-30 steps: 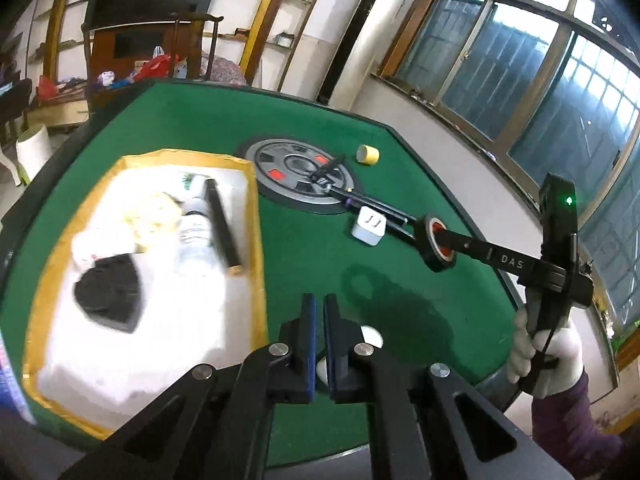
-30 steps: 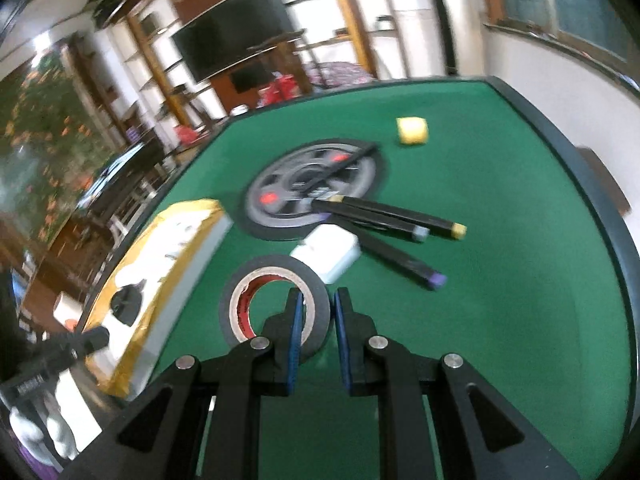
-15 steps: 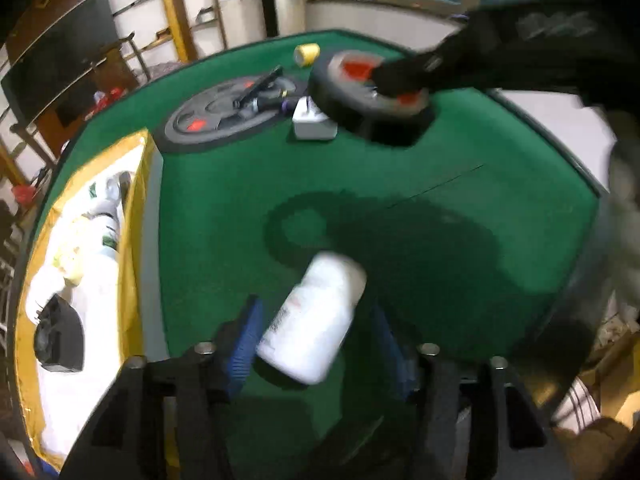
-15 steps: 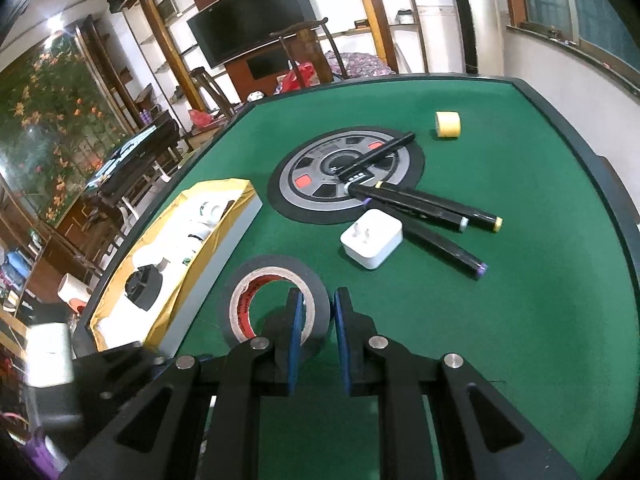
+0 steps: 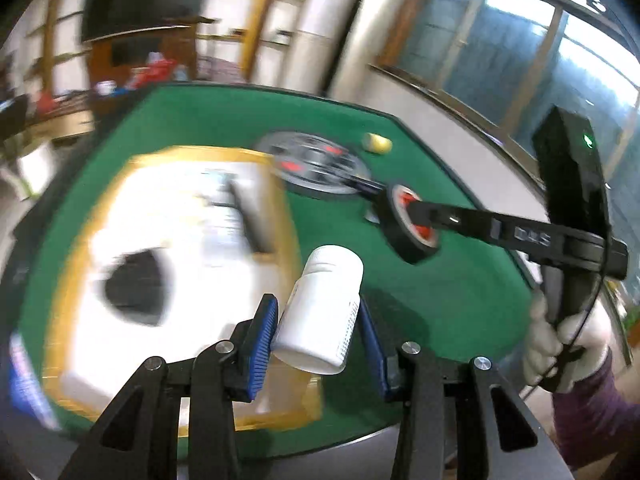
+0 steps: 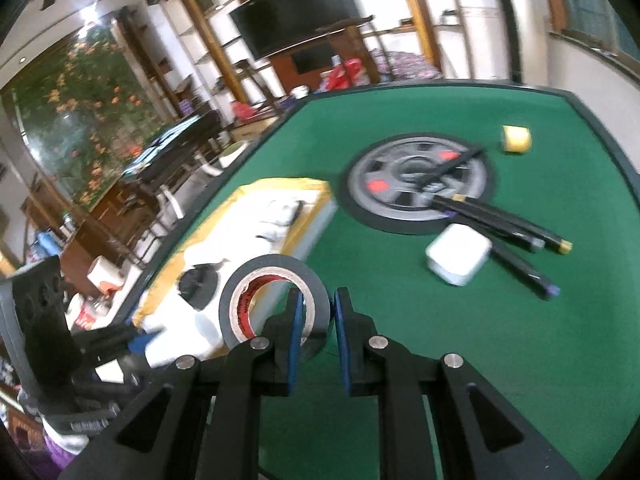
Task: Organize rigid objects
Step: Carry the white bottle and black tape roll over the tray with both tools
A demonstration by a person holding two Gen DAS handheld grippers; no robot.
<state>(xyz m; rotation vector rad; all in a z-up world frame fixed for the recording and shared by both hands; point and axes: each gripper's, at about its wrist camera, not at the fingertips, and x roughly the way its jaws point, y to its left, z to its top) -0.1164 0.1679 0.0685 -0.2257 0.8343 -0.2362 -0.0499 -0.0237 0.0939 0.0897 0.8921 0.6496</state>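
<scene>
My left gripper [image 5: 316, 322] is shut on a white plastic bottle [image 5: 322, 308] and holds it above the near right corner of the yellow-rimmed white tray [image 5: 280, 208]. My right gripper [image 6: 314, 312] is shut on a black tape roll [image 6: 264, 276] with a red core, held in the air above the green table beside the tray [image 6: 316, 208]. The roll [image 5: 408, 222] and the right gripper also show in the left wrist view. The tray holds a black object [image 5: 132, 284], a dark marker [image 5: 250, 216] and a small bottle.
On the green table [image 6: 480, 340] lie a white plug adapter [image 6: 458, 258], three dark markers [image 6: 504, 220], a grey round disc [image 6: 416, 180] and a small yellow tape roll [image 6: 516, 138]. The table edge runs close on the right.
The left gripper opened around the white bottle, shut on it and lifted it toward the tray. The right gripper carried the tape roll leftward toward the tray.
</scene>
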